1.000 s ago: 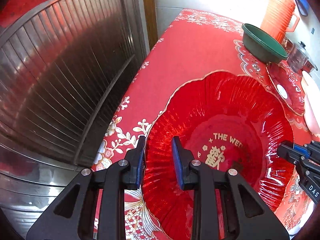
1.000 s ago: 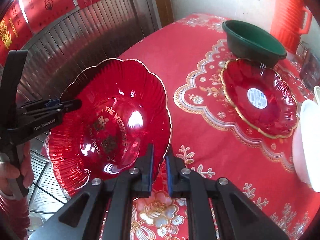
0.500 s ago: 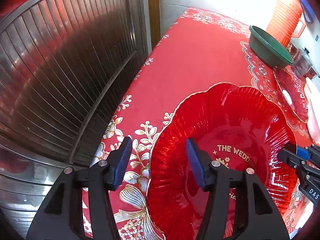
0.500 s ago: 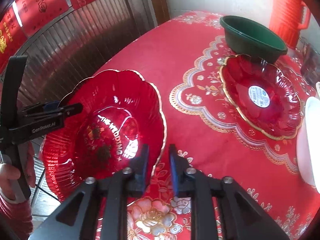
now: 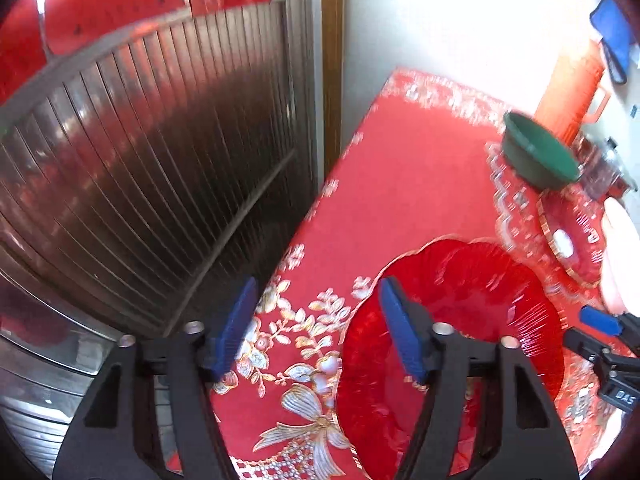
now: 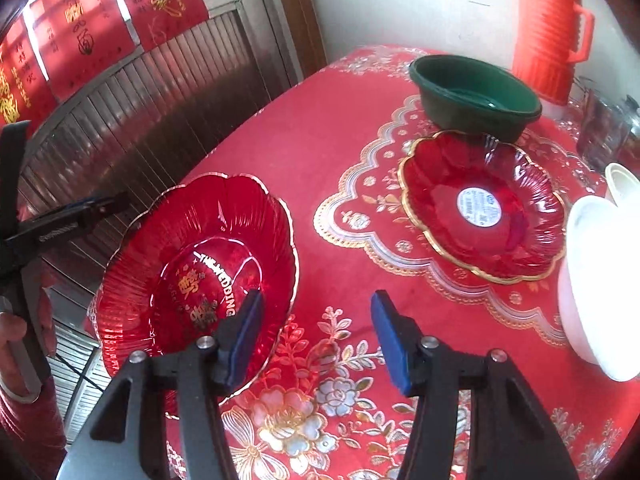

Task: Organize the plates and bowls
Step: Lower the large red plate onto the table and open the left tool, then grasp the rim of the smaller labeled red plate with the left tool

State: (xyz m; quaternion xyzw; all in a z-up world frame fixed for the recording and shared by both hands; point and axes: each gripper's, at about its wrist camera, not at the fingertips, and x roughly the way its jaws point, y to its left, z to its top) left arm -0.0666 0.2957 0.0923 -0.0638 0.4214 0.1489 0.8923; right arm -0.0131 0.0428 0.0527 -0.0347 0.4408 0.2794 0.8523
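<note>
Counted: two red plates, one green bowl, at least one white bowl, one orange jug, one glass pot.

Large scalloped red glass plate with gold rim and "THE WEDDING" lettering point(image 6: 196, 276) flat on the desk with red floral tablecloth point(image 6: 320, 160), at its near-left corner, rim up. Left edge of plate at or just past the desk edge; cannot tell overhang. Lettering runs diagonally, upper left to lower right in right wrist view.

Smaller red glass plate with gold rim and white round sticker point(image 6: 484, 206) flat on the desk, well apart from large plate, to its right. Dark green oval plastic bowl point(image 6: 476, 98) just behind it, near touching; long axis roughly left-right. White bowl point(image 6: 588, 284) at right edge of frame, just beside smaller plate; second white rim behind it, partly cut off. Ribbed orange plastic jug point(image 6: 548, 28) and clear glass pot point(image 6: 604, 132) at back right.

Left hand-held gripper point(image 5: 316, 328) released, blue pads wide apart, right pad over the large plate's point(image 5: 452, 320) left rim, not clamping. Right hand-held gripper point(image 6: 316, 332) released, pads wide apart, left pad over plate's near-right rim, gripping nothing.

Open room: bare cloth between the two red plates and across back-left of desk. Ribbed metal shutter point(image 5: 140, 184) close along left side.
</note>
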